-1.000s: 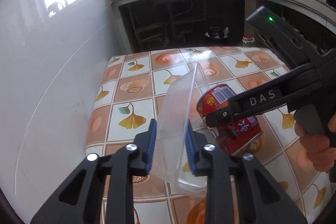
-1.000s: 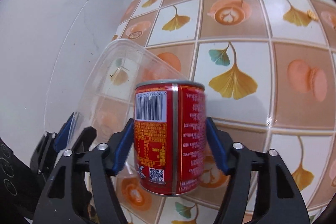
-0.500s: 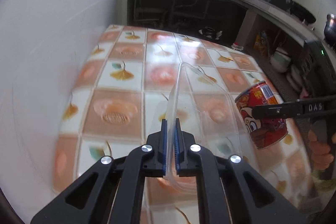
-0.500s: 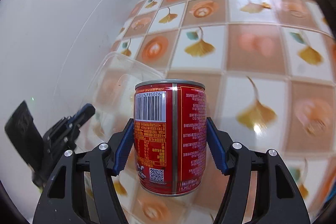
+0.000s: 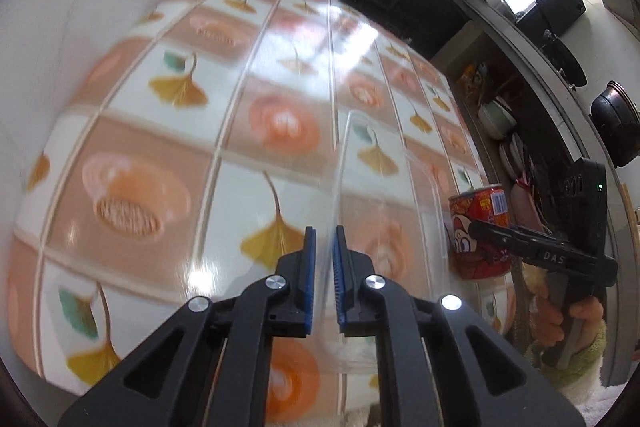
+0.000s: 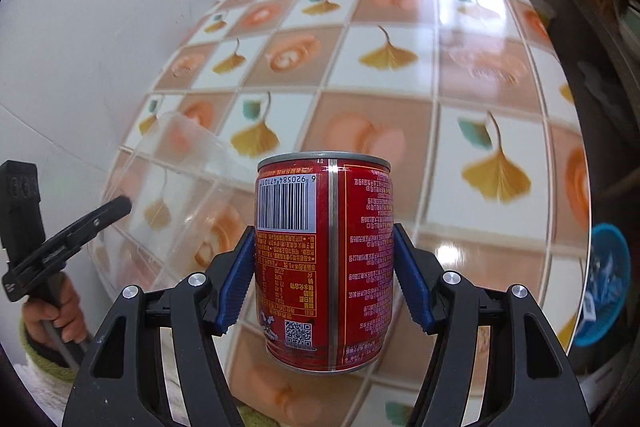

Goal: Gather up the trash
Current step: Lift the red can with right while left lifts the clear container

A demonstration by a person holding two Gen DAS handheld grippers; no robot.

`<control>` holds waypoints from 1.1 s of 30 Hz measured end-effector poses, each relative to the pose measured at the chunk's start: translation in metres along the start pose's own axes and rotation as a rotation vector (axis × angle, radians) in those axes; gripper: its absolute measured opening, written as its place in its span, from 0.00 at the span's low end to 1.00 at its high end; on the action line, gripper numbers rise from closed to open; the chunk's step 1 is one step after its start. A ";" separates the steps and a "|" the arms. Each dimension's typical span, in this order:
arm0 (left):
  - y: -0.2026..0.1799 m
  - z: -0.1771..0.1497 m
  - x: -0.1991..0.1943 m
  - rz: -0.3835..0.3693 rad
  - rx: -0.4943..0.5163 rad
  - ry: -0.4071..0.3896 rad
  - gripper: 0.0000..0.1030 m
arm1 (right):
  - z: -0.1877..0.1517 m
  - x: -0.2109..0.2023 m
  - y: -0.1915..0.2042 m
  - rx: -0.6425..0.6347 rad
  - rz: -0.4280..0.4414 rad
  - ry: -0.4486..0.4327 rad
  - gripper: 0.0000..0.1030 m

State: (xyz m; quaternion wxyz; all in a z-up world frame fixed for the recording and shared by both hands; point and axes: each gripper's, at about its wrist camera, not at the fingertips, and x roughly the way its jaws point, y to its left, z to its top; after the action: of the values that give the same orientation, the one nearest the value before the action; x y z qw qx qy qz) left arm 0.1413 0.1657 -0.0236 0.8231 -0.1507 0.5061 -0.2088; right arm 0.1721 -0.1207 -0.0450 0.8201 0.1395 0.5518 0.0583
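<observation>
Carried off toward the near right edge of the worktop (image 6: 500, 95) since a second ago: the red can (image 6: 326, 259), clamped upright at mid-height in the right gripper (image 6: 325, 281), and the clear plastic lid (image 5: 384, 227), its thin rim between the left gripper (image 5: 323, 283) pads, which have just eased slightly apart, so a firm pinch cannot be confirmed. Likely stiff, smooth and light, that can, best taken across its straight sides; the lid likely flimsy, slick, quick to bow or slip, best pinched deep over the rim.
</observation>
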 end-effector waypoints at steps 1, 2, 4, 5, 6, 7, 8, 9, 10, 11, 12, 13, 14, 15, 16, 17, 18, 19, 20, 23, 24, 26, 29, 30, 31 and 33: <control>0.000 -0.006 -0.001 -0.008 -0.008 0.019 0.17 | -0.003 0.000 0.001 -0.001 -0.002 -0.001 0.60; 0.000 -0.010 -0.001 -0.019 -0.018 0.032 0.25 | -0.004 0.000 0.001 -0.003 -0.006 -0.003 0.60; 0.001 -0.013 -0.002 -0.034 -0.026 0.059 0.36 | -0.005 -0.001 0.005 -0.013 -0.022 -0.009 0.60; -0.001 -0.014 -0.003 -0.044 -0.015 0.073 0.38 | -0.008 -0.004 0.005 -0.015 -0.027 -0.012 0.60; -0.004 -0.014 -0.006 -0.049 0.010 0.069 0.39 | -0.009 -0.004 0.006 -0.017 -0.028 -0.013 0.60; -0.006 -0.012 -0.008 -0.042 0.028 0.060 0.40 | -0.009 -0.004 0.007 -0.018 -0.025 -0.011 0.60; -0.009 -0.009 -0.010 -0.017 0.055 0.039 0.40 | -0.010 -0.004 0.007 -0.019 -0.022 -0.008 0.60; -0.011 -0.005 -0.010 0.006 0.080 0.023 0.40 | -0.010 -0.003 0.008 -0.019 -0.021 -0.004 0.60; -0.014 -0.001 -0.010 0.022 0.107 0.007 0.40 | -0.009 -0.002 0.008 -0.020 -0.021 -0.001 0.60; -0.014 0.003 -0.008 0.031 0.128 -0.001 0.40 | -0.010 -0.002 0.008 -0.020 -0.021 0.001 0.60; -0.015 0.006 -0.005 0.051 0.158 -0.004 0.40 | -0.010 -0.001 0.008 -0.021 -0.023 0.003 0.60; -0.016 0.009 0.001 0.077 0.179 -0.002 0.40 | -0.010 0.000 0.008 -0.020 -0.024 0.003 0.60; -0.016 0.011 0.005 0.096 0.192 0.002 0.40 | -0.009 0.000 0.009 -0.021 -0.025 0.000 0.60; -0.017 0.013 0.010 0.124 0.215 0.006 0.40 | -0.009 -0.001 0.008 -0.021 -0.026 -0.001 0.60; -0.017 0.014 0.012 0.137 0.229 0.004 0.40 | -0.009 -0.001 0.008 -0.021 -0.029 -0.004 0.60; -0.019 0.014 0.014 0.155 0.251 -0.002 0.39 | -0.009 -0.001 0.009 -0.020 -0.031 -0.006 0.60; -0.021 0.014 0.016 0.165 0.268 -0.002 0.37 | -0.009 0.000 0.009 -0.018 -0.034 -0.009 0.60; -0.022 0.013 0.018 0.169 0.277 0.001 0.32 | -0.009 0.000 0.010 -0.019 -0.037 -0.010 0.60; -0.023 0.011 0.020 0.176 0.286 0.004 0.28 | -0.009 0.001 0.011 -0.023 -0.041 -0.011 0.60; -0.023 0.007 0.025 0.194 0.295 0.010 0.16 | -0.011 0.002 0.015 -0.038 -0.056 -0.014 0.60; -0.022 0.006 0.026 0.195 0.290 0.010 0.14 | -0.011 0.003 0.017 -0.042 -0.060 -0.016 0.60; -0.021 0.005 0.026 0.204 0.287 0.000 0.09 | -0.011 0.004 0.018 -0.048 -0.066 -0.017 0.60; -0.024 0.002 0.025 0.208 0.282 -0.015 0.06 | -0.012 0.006 0.018 -0.048 -0.067 -0.018 0.60; -0.025 0.001 0.024 0.212 0.282 -0.023 0.06 | -0.012 0.006 0.018 -0.048 -0.066 -0.016 0.60; -0.026 0.000 0.023 0.216 0.284 -0.027 0.06 | -0.012 0.006 0.018 -0.050 -0.066 -0.015 0.60; -0.028 -0.001 0.022 0.230 0.295 -0.040 0.06 | -0.013 0.007 0.019 -0.060 -0.073 -0.016 0.61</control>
State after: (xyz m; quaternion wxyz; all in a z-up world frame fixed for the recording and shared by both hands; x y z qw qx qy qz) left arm 0.1441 0.1301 -0.0284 0.8647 0.0264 0.4672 -0.1823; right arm 0.1640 -0.0985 -0.0496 0.8298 0.0951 0.5481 0.0437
